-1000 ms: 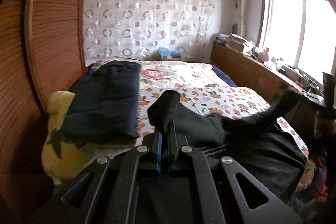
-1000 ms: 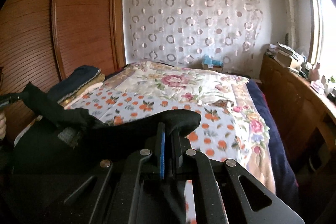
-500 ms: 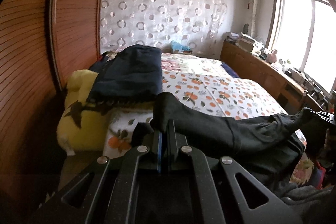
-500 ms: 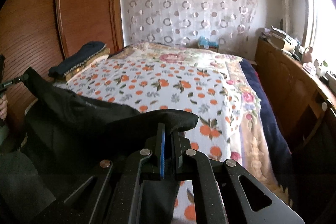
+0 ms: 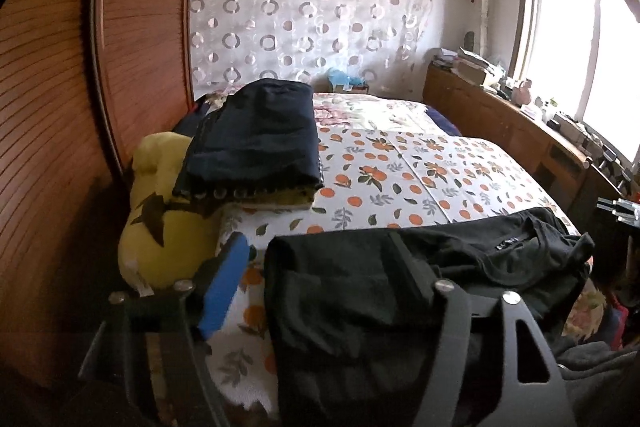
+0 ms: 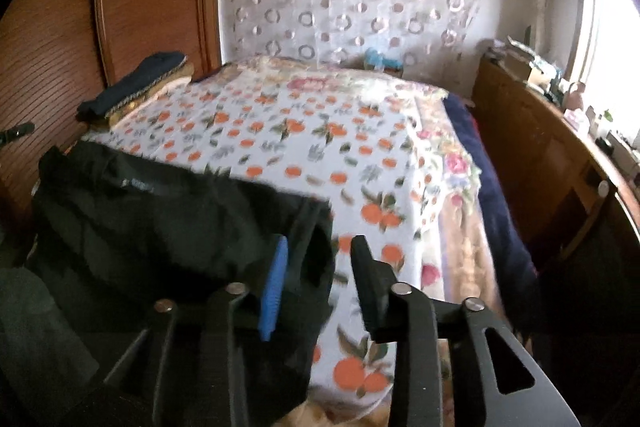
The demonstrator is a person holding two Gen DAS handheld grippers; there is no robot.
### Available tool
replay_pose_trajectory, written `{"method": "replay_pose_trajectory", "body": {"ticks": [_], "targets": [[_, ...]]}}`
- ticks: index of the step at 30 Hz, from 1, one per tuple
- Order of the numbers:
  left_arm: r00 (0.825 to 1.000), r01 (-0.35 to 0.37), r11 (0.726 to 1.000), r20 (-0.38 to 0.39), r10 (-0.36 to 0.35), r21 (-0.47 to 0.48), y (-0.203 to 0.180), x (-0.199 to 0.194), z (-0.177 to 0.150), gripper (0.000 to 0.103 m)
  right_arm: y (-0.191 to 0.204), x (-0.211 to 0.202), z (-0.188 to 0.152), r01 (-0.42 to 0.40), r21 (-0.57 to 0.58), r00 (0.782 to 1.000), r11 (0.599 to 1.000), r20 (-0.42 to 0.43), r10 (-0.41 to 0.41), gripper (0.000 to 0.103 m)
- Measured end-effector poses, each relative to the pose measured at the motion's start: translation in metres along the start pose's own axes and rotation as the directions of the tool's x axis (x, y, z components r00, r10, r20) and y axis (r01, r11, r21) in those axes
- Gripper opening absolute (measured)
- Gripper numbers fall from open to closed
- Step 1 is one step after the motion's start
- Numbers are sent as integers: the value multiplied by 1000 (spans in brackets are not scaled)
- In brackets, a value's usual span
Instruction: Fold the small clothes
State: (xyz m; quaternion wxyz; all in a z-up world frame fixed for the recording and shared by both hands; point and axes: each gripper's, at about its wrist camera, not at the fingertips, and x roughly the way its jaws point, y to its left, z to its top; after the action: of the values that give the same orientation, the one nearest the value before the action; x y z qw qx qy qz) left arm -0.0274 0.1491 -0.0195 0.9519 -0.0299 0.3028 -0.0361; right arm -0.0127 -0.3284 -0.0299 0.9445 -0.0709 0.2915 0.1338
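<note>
Releasing the crumpled black cotton garment (image 5: 400, 287) at lower frame, your left gripper (image 5: 320, 267) and right gripper (image 6: 316, 267) open their jaws, holding nothing, so it settles flat for folding.

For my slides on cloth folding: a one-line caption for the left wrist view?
Left gripper opening over a black garment laid on the orange-print bedspread, beside a stack of folded clothes.

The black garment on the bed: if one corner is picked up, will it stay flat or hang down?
The black garment will probably hang down and fold on itself: it lies creased and bunched on the orange-print bedspread. It looks thin, so likely light. It may slide little, since cloth rests on cloth. The left hand-held gripper is opening with its edge between the fingers.
</note>
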Motion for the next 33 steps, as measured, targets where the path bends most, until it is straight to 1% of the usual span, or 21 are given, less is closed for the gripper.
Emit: {"method": "replay_pose_trajectory", "body": {"ticks": [4, 7, 9, 13, 18, 19, 20, 21, 23, 25, 26, 28, 30, 32, 33], "targets": [[1000, -16, 999, -25, 17, 34, 3, 21, 10, 72, 0, 10, 24, 9, -13, 1000, 1000, 16, -9, 39], [998, -28, 999, -53, 30, 44, 10, 42, 14, 72, 1, 29, 36, -9, -15, 1000, 1000, 13, 9, 39], [997, -22, 999, -68, 26, 48, 14, 52, 13, 72, 0, 47, 42, -35, -2, 999, 999, -2, 35, 39], [992, -32, 999, -124, 35, 27, 27, 81, 7, 72, -5, 82, 38, -82, 15, 995, 996, -49, 83, 39], [981, -16, 999, -195, 7, -41, 47, 103, 1, 72, -13, 115, 39, -106, 21, 987, 994, -116, 107, 39], [980, -8, 999, -201, -1, -44, 49, 106, 0, 72, -13, 118, 40, -114, 19, 986, 993, -123, 116, 42], [979, -1, 999, -205, -8, -44, 51, 108, 0, 72, -12, 124, 38, -121, 17, 984, 992, -129, 123, 47], [976, 0, 999, -217, -9, -41, 52, 111, -1, 72, -12, 128, 37, -119, 12, 983, 993, -140, 119, 56], [972, -4, 999, -236, -4, -32, 53, 117, -2, 72, -12, 134, 35, -101, 8, 984, 995, -150, 101, 59], [966, 0, 1000, -259, -3, -14, 51, 123, -3, 72, -11, 139, 35, -105, 13, 981, 994, -164, 106, 59], [962, 1, 1000, -274, -3, -7, 50, 126, -4, 72, -13, 142, 34, -103, 17, 981, 995, -165, 105, 61], [955, 12, 1000, -298, -10, 6, 47, 131, -8, 69, -14, 142, 34, -101, 27, 981, 994, -162, 104, 64], [956, 18, 1000, -294, -13, 13, 45, 131, -9, 66, -16, 141, 35, -102, 32, 981, 994, -160, 106, 66], [955, 51, 999, -293, -46, 9, 43, 129, -9, 46, -15, 143, 36, -98, 29, 982, 995, -162, 101, 68], [952, 68, 998, -300, -62, 11, 40, 128, -9, 43, -15, 143, 36, -99, 29, 981, 995, -163, 102, 70]]}}
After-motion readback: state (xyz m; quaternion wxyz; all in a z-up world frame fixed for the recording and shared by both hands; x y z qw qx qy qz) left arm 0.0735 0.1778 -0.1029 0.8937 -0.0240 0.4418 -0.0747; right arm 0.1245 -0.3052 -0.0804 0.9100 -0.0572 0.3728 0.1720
